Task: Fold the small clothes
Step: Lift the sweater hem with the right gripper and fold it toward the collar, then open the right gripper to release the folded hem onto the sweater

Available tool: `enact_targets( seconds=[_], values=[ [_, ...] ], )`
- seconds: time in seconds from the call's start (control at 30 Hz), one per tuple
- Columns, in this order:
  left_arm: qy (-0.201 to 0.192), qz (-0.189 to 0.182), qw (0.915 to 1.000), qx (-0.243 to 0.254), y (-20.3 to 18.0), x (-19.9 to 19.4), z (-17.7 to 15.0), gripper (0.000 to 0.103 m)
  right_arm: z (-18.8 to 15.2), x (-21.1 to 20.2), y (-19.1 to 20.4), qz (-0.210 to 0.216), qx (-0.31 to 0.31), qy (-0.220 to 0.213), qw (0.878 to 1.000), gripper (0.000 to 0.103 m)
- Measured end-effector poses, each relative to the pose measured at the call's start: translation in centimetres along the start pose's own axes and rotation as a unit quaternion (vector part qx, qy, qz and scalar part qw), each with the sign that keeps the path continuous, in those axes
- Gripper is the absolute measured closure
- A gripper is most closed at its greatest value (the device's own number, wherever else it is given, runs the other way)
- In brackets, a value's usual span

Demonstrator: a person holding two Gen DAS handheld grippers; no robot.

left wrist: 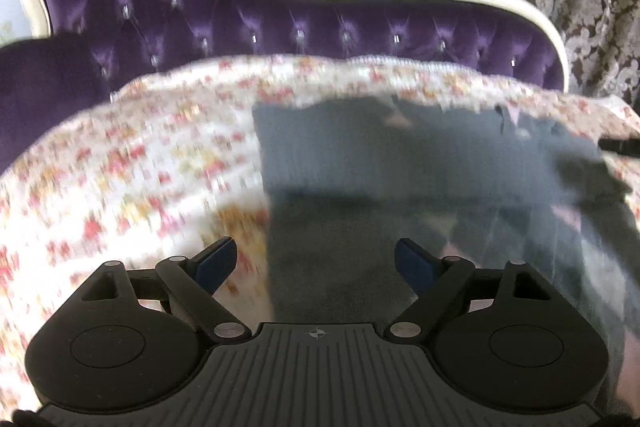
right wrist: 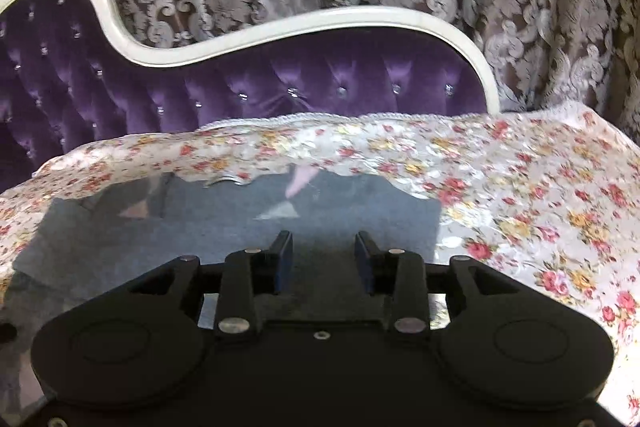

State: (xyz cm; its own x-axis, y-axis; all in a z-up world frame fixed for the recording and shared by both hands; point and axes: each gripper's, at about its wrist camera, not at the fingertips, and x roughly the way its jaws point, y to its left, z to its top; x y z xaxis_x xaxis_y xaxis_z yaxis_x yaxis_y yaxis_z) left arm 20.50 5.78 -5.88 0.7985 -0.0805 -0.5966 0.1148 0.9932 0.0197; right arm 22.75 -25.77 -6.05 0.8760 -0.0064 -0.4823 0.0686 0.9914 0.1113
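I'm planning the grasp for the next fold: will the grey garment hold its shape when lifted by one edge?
Probably not. The grey garment lies flat on the floral cover with a soft crease across it, so it likely droops. It looks thin and light. Its matte knit probably grips the pads rather than slipping.

- The left gripper is showing matte black linkage arms, silver pivot pins, blue pads, round black discs at either side, and a grey ribbed plate with a small crosshair mark behind the fingers.
- The right gripper is wearing the same black arms, silver pins and blue pads.
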Motion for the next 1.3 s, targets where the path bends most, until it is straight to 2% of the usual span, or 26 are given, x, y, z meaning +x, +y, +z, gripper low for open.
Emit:
enact_targets(
  seconds=[0.1,0.3,0.43,0.67,0.7,0.73,0.77,0.8,0.9,1.0,1.07,1.2,1.3],
  values=[
    [-0.008,0.009,0.9999,0.008,0.2,0.7,2.2,0.017,-0.5,1.0,1.0,0.022,-0.004,0.018,1.000,0.056],
    [-0.017,0.038,0.9986,0.034,-0.2,4.9,6.4,0.017,-2.5,3.4,2.1,0.029,-0.008,0.066,0.997,0.055],
    [-0.003,0.064,0.9976,0.026,0.6,8.2,8.4,0.017,-3.2,3.2,3.0,0.014,-0.040,0.053,0.998,0.053],
    [0.031,0.068,0.9971,-0.014,2.4,12.3,9.6,0.018,-3.7,3.3,3.5,0.006,-0.053,0.042,0.998,0.051],
    [0.040,0.079,0.9960,-0.016,2.7,13.1,9.6,0.018,-3.7,3.4,3.5,0.008,-0.051,0.041,0.998,0.051],
    [0.055,0.097,0.9937,-0.014,3.1,13.9,9.4,0.024,-3.7,3.5,3.3,0.010,-0.048,0.041,0.998,0.051],
    [0.073,0.113,0.9909,-0.010,3.5,14.7,9.0,0.023,-3.8,3.5,3.2,0.012,-0.044,0.040,0.998,0.051],
    [0.069,0.111,0.9913,-0.016,4.0,15.0,8.7,0.023,-3.8,3.5,3.1,0.014,-0.042,0.039,0.998,0.051],
    [0.065,0.092,0.9924,-0.049,5.2,14.6,8.3,0.022,-3.9,3.4,3.1,0.012,-0.042,0.035,0.998,0.051],
    [0.065,0.090,0.9928,-0.044,5.4,14.0,8.3,0.023,-4.0,3.4,3.2,0.011,-0.043,0.033,0.998,0.051],
    [0.061,0.073,0.9942,-0.051,5.8,13.0,8.5,0.023,-4.0,3.4,3.2,0.012,-0.042,0.032,0.999,0.051],
    [0.044,0.041,0.9951,-0.079,6.2,9.7,7.9,0.021,-4.1,3.4,3.2,0.012,-0.041,0.030,0.999,0.051],
    [0.027,0.030,0.9967,-0.071,5.9,6.7,6.8,0.020,-4.1,3.4,3.2,0.011,-0.042,0.028,0.999,0.051]
  ],
)
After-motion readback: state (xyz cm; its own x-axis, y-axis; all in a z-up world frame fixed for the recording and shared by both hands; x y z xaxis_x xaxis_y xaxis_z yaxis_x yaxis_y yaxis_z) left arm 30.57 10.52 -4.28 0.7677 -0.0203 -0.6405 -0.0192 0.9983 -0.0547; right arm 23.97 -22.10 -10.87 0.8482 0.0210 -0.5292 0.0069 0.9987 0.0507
